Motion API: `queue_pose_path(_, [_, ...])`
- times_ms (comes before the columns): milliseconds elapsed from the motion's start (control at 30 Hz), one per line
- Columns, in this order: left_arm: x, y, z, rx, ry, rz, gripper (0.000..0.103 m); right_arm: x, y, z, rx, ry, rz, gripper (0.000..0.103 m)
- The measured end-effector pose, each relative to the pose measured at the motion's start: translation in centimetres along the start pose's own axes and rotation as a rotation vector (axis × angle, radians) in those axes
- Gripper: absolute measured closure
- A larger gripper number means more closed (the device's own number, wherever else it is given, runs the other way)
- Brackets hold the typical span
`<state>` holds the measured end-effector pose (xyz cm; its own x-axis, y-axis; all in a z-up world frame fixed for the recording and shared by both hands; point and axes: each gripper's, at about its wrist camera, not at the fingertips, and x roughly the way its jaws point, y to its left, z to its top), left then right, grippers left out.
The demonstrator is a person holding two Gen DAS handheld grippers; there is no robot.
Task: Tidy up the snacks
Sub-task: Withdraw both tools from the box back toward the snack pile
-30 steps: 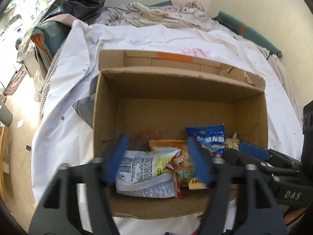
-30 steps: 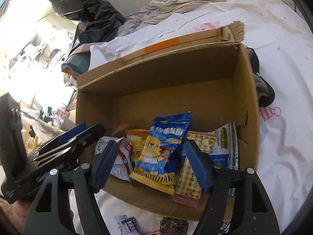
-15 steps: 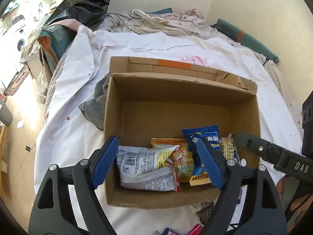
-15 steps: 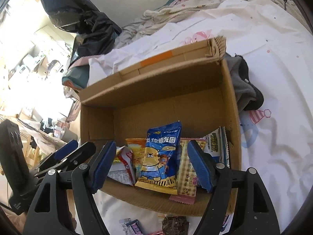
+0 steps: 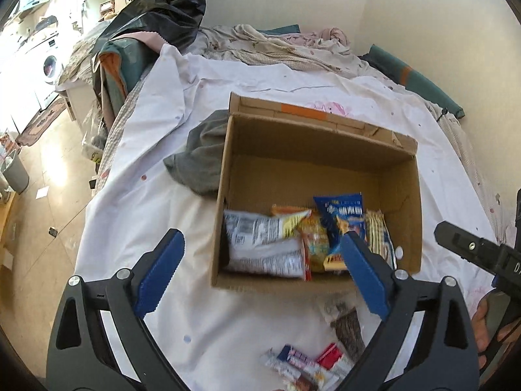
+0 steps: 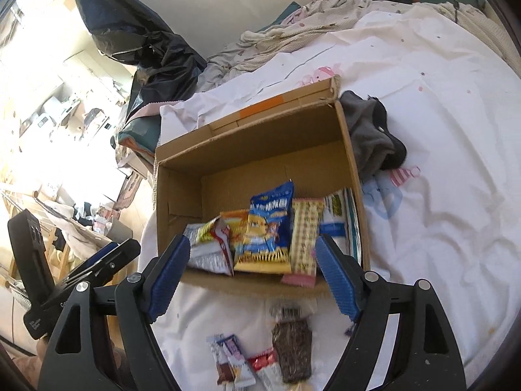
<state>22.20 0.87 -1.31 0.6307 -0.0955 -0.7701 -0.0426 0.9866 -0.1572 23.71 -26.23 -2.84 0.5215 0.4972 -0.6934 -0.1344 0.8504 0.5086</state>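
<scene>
Now your left claw (image 5: 262, 278) and right claw (image 6: 252, 280) are both opening, empty, above the cardboard box's (image 5: 276, 282) near rim; loose snack bars (image 6: 242, 363) lie at 6 o'clock on the open bed sheet (image 6: 439, 215).

Matt cardboard box (image 5: 400, 176); glossy plastic snack packets (image 6: 270, 224).

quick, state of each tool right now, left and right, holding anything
Left tool: jaws opening, nothing between them; the snacks sit in the cardboard box beyond.
Right tool: jaws opening, holding nothing.
</scene>
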Motion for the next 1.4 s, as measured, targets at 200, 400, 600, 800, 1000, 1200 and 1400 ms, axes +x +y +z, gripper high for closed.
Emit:
queue_pose_path(200, [-1.9,0.3,-1.9,0.005,0.005,0.004,0.008,-1.5,-0.2,-2.1,0.015,0.001,-0.012,0.021])
queue_pose_path(400, [-2.8,0.8,-3.5,-0.005,0.029,0.006,0.008,-2.1,-0.4,-3.7,0.020,0.019,-0.032,0.021])
queue_pose_path(600, [-2.3,1.8,-4.9,-0.062,0.095,0.012,0.008,-1.8,-1.6,-4.8,0.084,0.047,-0.050,0.018])
queue_pose_path(800, [-0.6,2.6,-6.1,-0.099,0.193,0.044,0.008,-1.0,-2.7,-5.9,0.105,0.089,-0.102,0.018])
queue_pose_path(1000, [2.4,2.3,-8.4,-0.115,0.361,0.008,0.009,-0.1,-3.8,-6.2,0.107,0.124,-0.146,0.018])
queue_pose_path(1200, [5.9,0.8,-11.9,-0.189,0.531,-0.059,0.048,0.5,-4.0,-6.0,0.124,0.135,-0.154,0.018])
queue_pose_path(1400, [7.8,-0.7,-13.8,-0.153,0.608,-0.064,0.065,0.7,-3.6,-6.0,0.111,0.139,-0.152,0.018])
